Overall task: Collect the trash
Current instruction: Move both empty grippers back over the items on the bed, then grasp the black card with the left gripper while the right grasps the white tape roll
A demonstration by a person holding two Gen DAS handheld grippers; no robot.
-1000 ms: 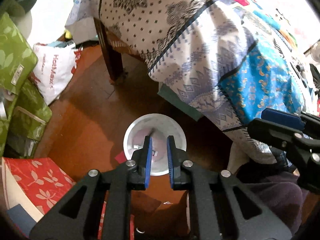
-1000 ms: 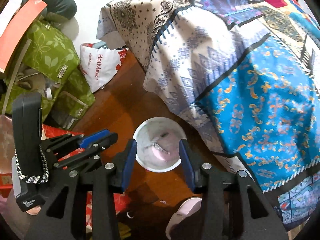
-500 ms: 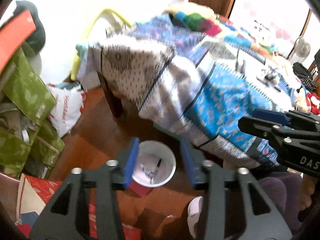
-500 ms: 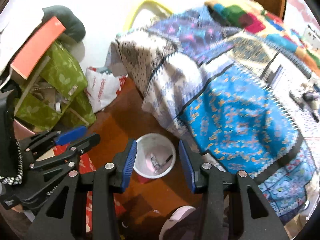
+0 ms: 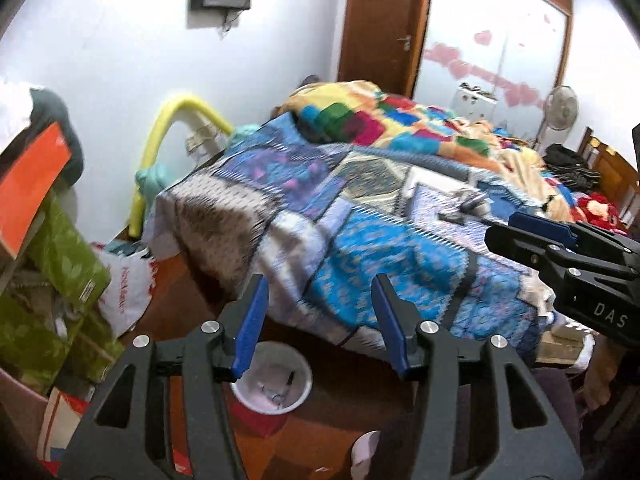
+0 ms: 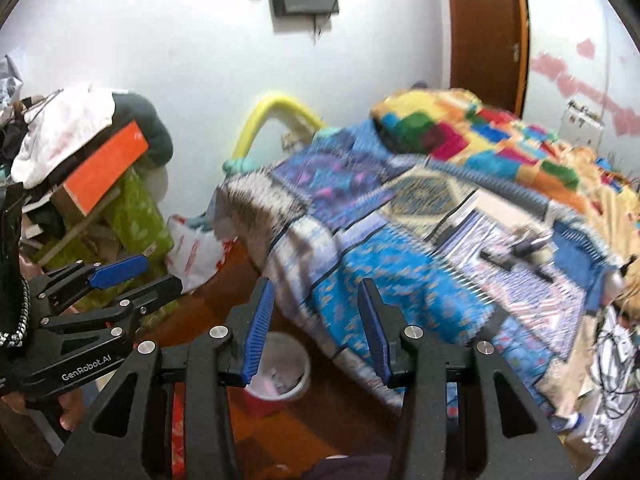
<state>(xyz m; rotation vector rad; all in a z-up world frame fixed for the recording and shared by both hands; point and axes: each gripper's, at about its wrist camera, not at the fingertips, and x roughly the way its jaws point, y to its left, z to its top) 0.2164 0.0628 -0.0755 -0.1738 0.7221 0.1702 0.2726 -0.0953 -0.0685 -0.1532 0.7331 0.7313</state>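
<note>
Left wrist view shows the bed with patterned blankets filling the middle, green boxes piled at 9 o'clock, and the white trash bucket on the wooden floor at 6 o'clock, partly hidden behind the left tool. Compared with one second ago, both cameras have tilted up from the bucket toward the bed and the door, and the left tool has gone from nearly closed to wide. Both the left tool and the right tool are spread wide and hold nothing, touching nothing.
</note>
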